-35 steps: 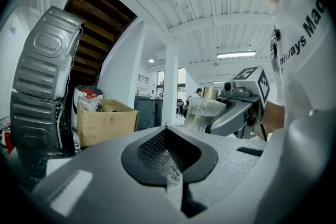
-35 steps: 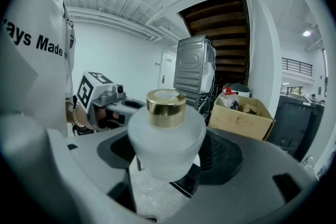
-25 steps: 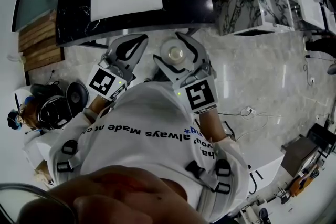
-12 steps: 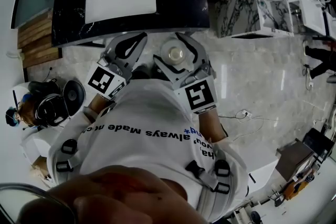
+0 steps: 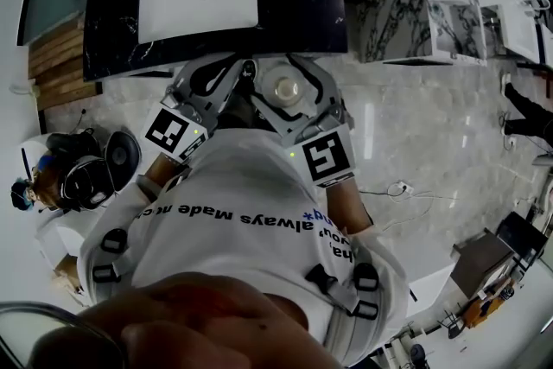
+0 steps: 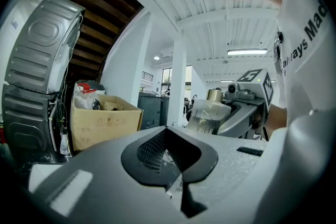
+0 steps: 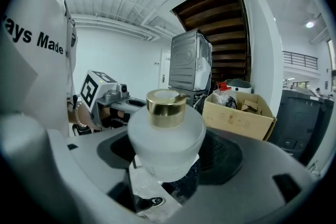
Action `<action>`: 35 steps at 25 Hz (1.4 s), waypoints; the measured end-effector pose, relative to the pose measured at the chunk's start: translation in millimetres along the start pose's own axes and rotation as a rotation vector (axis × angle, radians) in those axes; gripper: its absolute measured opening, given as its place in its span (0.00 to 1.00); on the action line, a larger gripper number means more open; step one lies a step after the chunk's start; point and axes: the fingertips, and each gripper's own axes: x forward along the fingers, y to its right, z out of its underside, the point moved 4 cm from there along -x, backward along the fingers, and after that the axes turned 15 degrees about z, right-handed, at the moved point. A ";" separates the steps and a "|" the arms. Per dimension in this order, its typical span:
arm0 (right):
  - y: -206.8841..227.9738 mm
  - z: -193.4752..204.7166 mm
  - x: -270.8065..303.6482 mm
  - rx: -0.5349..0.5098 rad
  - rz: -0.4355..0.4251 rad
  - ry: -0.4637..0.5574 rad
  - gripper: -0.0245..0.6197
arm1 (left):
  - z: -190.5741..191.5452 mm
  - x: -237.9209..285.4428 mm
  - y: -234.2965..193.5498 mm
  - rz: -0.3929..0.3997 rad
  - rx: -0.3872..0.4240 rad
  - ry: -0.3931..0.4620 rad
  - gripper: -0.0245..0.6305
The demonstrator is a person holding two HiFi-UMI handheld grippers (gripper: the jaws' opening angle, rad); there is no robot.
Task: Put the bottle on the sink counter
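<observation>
Bottle [image 7: 166,136] upright, gold cap up, clamped in right gripper [image 5: 281,75] jaws, sink counter [image 5: 302,4] straight ahead past the tips; left gripper [image 5: 223,73] closed, empty.

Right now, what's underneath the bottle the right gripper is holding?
Below the frosted bottle, through the gap in the right gripper, only marble floor and a black shoe show, no counter. Bottle and jaws cover everything else beneath.
</observation>
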 end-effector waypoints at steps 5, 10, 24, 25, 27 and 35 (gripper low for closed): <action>17.6 -6.1 25.0 -0.007 0.005 -0.005 0.55 | -6.5 11.6 -30.8 0.010 0.004 0.005 0.04; 37.1 -14.6 65.8 -0.005 0.010 -0.014 0.55 | -9.4 20.5 -74.1 0.019 0.001 0.001 0.04; 70.6 -54.9 176.8 -0.010 0.026 -0.022 0.55 | -26.6 25.8 -195.6 0.037 -0.028 0.020 0.04; 71.7 -57.7 182.6 -0.013 0.026 -0.023 0.55 | -28.1 25.1 -201.4 0.038 -0.031 0.022 0.04; 73.5 -62.2 194.2 -0.017 0.028 -0.026 0.55 | -29.9 23.7 -212.8 0.038 -0.035 0.027 0.04; 81.8 -72.2 225.2 -0.031 0.038 -0.025 0.55 | -29.2 19.6 -242.5 0.047 -0.029 0.031 0.04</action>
